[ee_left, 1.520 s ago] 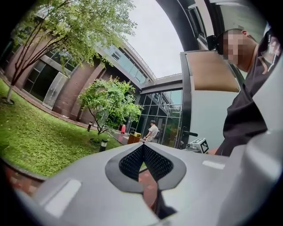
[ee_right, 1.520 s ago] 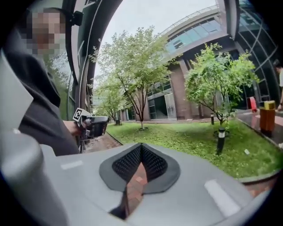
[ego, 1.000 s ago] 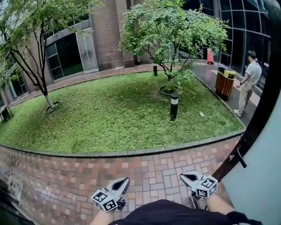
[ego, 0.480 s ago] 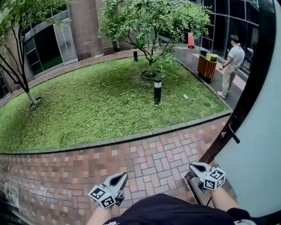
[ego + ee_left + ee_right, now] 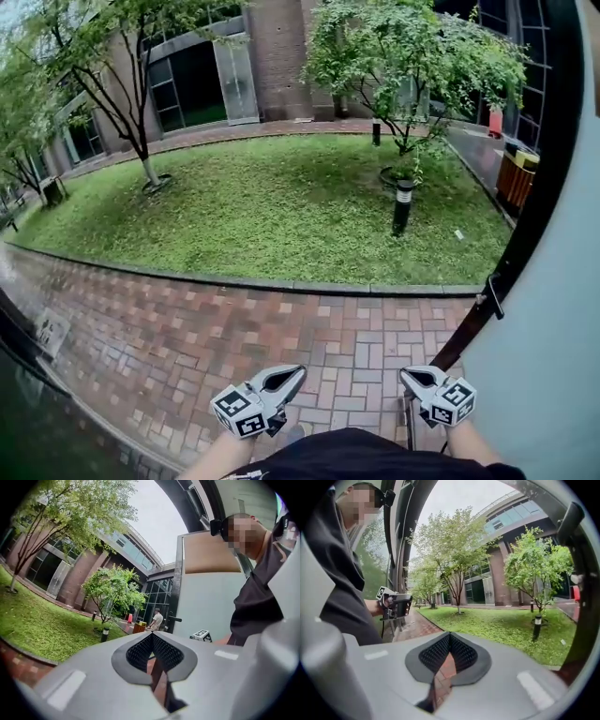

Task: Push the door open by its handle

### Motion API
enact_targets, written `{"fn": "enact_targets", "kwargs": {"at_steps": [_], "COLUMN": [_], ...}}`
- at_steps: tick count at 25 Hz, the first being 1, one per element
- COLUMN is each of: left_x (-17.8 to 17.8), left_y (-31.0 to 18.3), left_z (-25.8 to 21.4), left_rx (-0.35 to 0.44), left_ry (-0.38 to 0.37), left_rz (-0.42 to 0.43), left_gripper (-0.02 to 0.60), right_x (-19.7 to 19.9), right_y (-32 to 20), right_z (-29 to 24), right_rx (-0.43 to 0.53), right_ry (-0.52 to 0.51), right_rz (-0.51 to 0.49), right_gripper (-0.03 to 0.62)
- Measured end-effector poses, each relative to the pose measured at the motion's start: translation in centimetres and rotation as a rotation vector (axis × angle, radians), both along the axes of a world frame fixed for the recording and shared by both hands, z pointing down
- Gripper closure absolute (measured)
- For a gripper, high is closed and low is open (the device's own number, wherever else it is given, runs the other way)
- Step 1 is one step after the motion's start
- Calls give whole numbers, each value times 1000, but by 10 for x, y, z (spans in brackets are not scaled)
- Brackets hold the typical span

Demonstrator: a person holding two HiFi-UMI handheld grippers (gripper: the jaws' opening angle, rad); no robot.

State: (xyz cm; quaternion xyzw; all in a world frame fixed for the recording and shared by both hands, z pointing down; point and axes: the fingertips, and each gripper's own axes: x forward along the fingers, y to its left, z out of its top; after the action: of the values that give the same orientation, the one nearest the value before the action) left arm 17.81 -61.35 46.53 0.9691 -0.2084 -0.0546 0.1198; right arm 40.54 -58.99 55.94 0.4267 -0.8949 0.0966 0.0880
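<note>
Jaws of the right gripper (image 5: 407,373) are pressed together with nothing between them. In its own view only brick paving (image 5: 234,328) shows through the notch behind the tips. The left gripper (image 5: 296,371), just to its left and about level with it, is likewise closed and empty. The 2 grippers are held low over the paving, tips pointing forward.

Immediately right of the right gripper stands the pale door (image 5: 553,375), swung open, its dark edge slanting up and away. The handle (image 5: 491,300) juts from that edge, ahead of and above the right gripper and clear of it; neither gripper touches the door.

Ahead of both grippers, past the paving, lies a curved lawn (image 5: 281,216). A short bollard lamp (image 5: 402,206) stands on it roughly in line with the right gripper, with a tree (image 5: 412,56) behind. Farther right is a wooden bin (image 5: 518,178). A brick building (image 5: 281,47) closes the far side.
</note>
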Motion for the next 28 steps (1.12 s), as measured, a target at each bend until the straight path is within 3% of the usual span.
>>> {"fn": "enact_targets", "kwargs": {"at_steps": [4, 9, 12, 18, 23, 28], "left_x": [-10, -39, -50, -90, -124, -135], "left_y": [78, 143, 191, 308, 420, 488], "left_z": [11, -1, -11, -10, -8, -33], "left_rx": [-48, -29, 11, 66, 26, 11], "left_ry": [-45, -45, -57, -90, -98, -27], "left_rz": [-100, -215, -230, -122, 15, 88], "left_gripper": [578, 578, 578, 578, 578, 578], "right_x": [-16, -50, -85, -159, -215, -222], "right_y": [34, 59, 83, 179, 307, 408], "right_z": [8, 3, -12, -26, -24, -58], "right_rx": [-30, -34, 1, 50, -29, -31], "right_ry": [15, 34, 63, 73, 13, 35], "right_rz": [-126, -256, -341, -323, -250, -187], "right_gripper": [592, 592, 592, 592, 592, 592]}}
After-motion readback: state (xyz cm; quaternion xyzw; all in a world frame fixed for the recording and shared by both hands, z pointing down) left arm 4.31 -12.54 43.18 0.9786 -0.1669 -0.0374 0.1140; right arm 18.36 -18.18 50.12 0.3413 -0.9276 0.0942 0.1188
